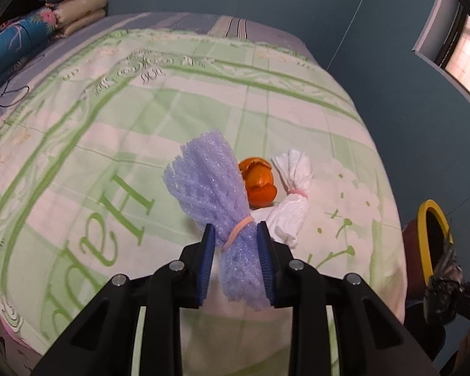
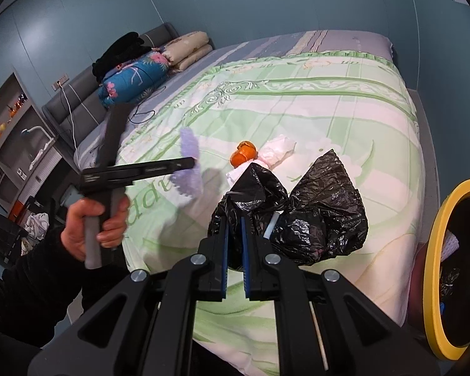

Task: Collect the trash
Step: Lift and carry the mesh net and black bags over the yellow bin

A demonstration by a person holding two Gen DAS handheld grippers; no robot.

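Observation:
My left gripper (image 1: 236,235) is shut on a purple foam net bundle (image 1: 210,185) tied with a rubber band, held above the bed. It also shows in the right wrist view (image 2: 189,169), where the left gripper (image 2: 191,164) is at the left. Orange peel (image 1: 257,185) and a white tissue bundle (image 1: 293,194) lie on the green-and-white bedspread (image 1: 109,125) just beyond; both show in the right wrist view, the peel (image 2: 242,153) beside the tissue (image 2: 277,150). My right gripper (image 2: 234,219) is shut on a black trash bag (image 2: 313,210) held over the bed.
A bin with a yellow rim (image 2: 435,250) stands at the right of the bed, also in the left wrist view (image 1: 429,238). Pillows and a blue floral roll (image 2: 134,75) lie at the headboard. A black cable (image 2: 144,114) lies nearby. Shelves (image 2: 12,131) stand at left.

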